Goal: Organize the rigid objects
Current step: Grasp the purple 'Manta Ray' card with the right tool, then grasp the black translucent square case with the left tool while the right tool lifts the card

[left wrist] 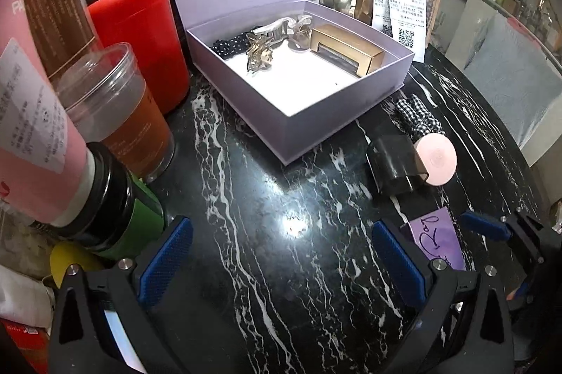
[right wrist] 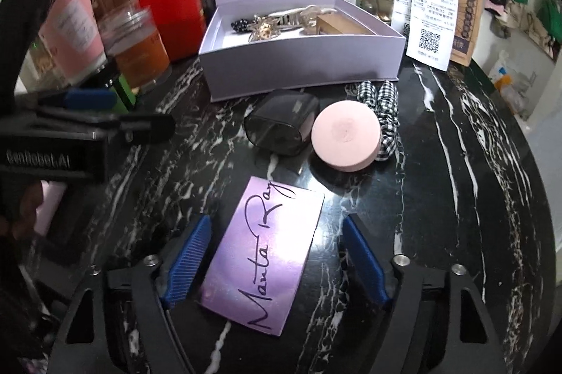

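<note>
Near the middle of the dark marbled tabletop [left wrist: 267,198], in the left wrist view, the left gripper [left wrist: 281,261] hangs wide open over bare stone, holding nothing; the open lilac box [left wrist: 316,114] sits beyond it toward the far edge.

In the right wrist view, the right gripper [right wrist: 277,258] straddles the purple card [right wrist: 263,254], its fingers [right wrist: 186,258] partly open and just beside its long edges, not yet pressing. The card looks thin, light, stiff and glossy, probably slippery; pinching its long edges seems best.
</note>
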A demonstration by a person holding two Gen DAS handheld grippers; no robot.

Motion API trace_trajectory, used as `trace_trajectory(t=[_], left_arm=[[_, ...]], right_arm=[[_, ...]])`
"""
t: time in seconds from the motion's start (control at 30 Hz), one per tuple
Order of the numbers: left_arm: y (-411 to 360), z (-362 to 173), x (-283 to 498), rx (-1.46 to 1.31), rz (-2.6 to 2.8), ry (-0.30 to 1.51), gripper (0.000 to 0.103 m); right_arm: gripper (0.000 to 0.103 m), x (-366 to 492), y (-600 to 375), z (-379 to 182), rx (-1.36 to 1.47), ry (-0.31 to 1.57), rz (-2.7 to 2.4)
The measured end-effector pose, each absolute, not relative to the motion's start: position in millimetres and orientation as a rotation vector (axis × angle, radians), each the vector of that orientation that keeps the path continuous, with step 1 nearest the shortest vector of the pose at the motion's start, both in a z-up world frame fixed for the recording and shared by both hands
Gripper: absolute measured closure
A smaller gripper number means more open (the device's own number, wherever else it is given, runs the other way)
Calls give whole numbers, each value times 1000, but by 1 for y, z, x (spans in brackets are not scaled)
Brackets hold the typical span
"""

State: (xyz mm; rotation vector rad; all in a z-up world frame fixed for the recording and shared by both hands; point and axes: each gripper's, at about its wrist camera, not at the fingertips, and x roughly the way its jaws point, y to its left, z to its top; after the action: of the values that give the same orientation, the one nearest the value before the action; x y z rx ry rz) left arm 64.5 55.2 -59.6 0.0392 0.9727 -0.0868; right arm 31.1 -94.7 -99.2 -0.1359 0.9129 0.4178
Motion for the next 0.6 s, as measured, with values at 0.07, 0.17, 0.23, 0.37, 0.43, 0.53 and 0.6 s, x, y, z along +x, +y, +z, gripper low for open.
trace_trajectory(t=[0.07,0.17,0.23,0.37,0.43,0.53,0.6], left_arm=[[55,-59,68,24,-105,972,0],[49,-58,72,12,-141,969,0],[43,-57,76,16,-158,963,0],[28,-57,82,23,-202,962,0],[19,-57,87,28,-227,965,0],[7,-59,93,27,-256,965,0],[0,-59,97,26,-276,967,0]], right_arm=[[34,33,-96,-101,-135,920,411],[39,37,-101,-99,-124,923,406],[40,38,-106,-98,-123,920,395],[41,42,-124,-99,-92,927,355],[41,44,-133,-100,-82,927,330],[41,49,-149,-102,-62,928,288],[42,53,-156,-102,-57,930,266]])
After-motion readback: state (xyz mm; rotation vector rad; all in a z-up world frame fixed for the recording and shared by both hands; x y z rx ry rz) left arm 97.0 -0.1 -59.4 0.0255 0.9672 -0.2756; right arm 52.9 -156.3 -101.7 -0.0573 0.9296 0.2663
